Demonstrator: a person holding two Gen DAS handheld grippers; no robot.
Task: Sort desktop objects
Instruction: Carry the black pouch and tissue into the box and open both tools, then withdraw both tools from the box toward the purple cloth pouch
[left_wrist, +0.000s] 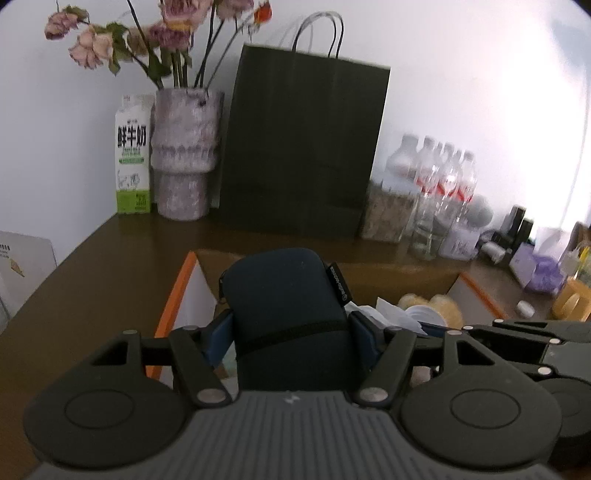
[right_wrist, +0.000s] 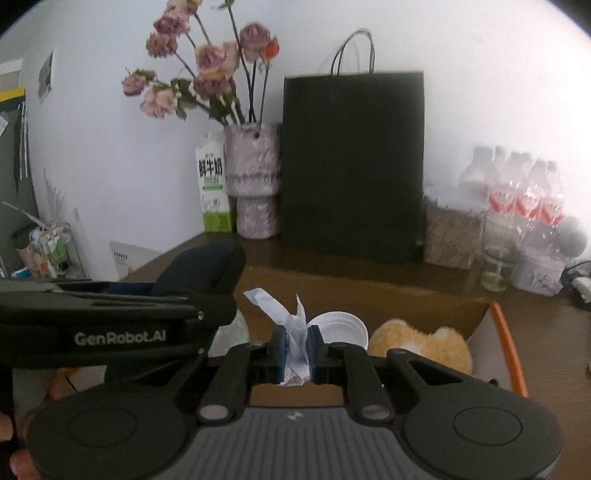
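My left gripper (left_wrist: 291, 325) holds a dark blue pouch (left_wrist: 288, 295), its fingers (left_wrist: 218, 339) pressed on either side, above the left part of the orange-edged cardboard box (left_wrist: 173, 295). My right gripper (right_wrist: 295, 349) has its fingers (right_wrist: 279, 350) pinched narrow on a crumpled white paper (right_wrist: 295, 332), above the same box. In the box lie a white lid (right_wrist: 341, 328) and an orange plush toy (right_wrist: 424, 347). Behind the box on the desk (left_wrist: 92, 280) stands a black paper bag (left_wrist: 306, 147).
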